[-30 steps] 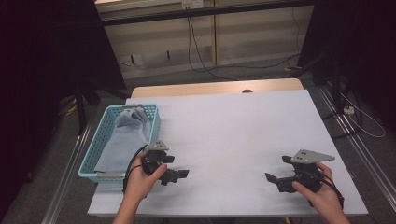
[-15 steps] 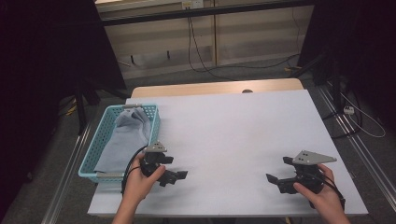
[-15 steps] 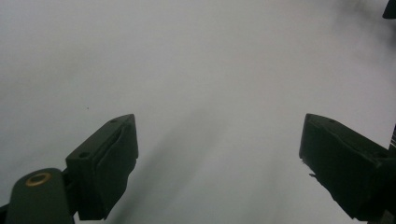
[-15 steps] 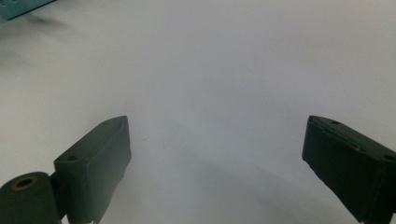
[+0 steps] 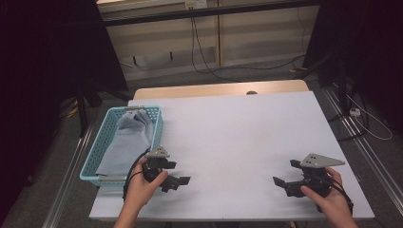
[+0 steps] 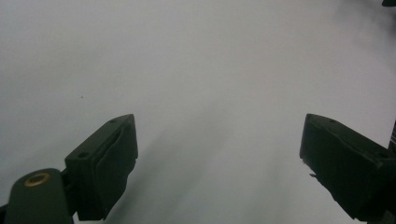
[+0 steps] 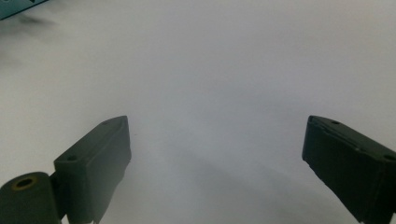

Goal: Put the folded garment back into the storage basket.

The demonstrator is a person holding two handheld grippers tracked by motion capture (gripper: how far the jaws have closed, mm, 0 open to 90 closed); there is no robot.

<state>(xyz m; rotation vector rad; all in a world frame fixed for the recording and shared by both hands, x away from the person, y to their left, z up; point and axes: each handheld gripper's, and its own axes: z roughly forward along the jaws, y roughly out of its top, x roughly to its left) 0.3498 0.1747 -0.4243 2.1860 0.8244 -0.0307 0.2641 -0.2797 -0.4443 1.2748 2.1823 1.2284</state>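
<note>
Left hand-held gripper (image 5: 178, 182) jaws wide apart, empty, over white table (image 5: 237, 137); right hand-held gripper (image 5: 283, 184) likewise.

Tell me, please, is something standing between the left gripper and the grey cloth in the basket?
Only the basket wall. The left gripper, fingers open and empty, points away from the grey cloth over bare table.

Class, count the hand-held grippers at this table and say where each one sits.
2. The left black hand-held gripper is beside the light blue plastic basket; the right black hand-held gripper is near the table's front right corner.
</note>
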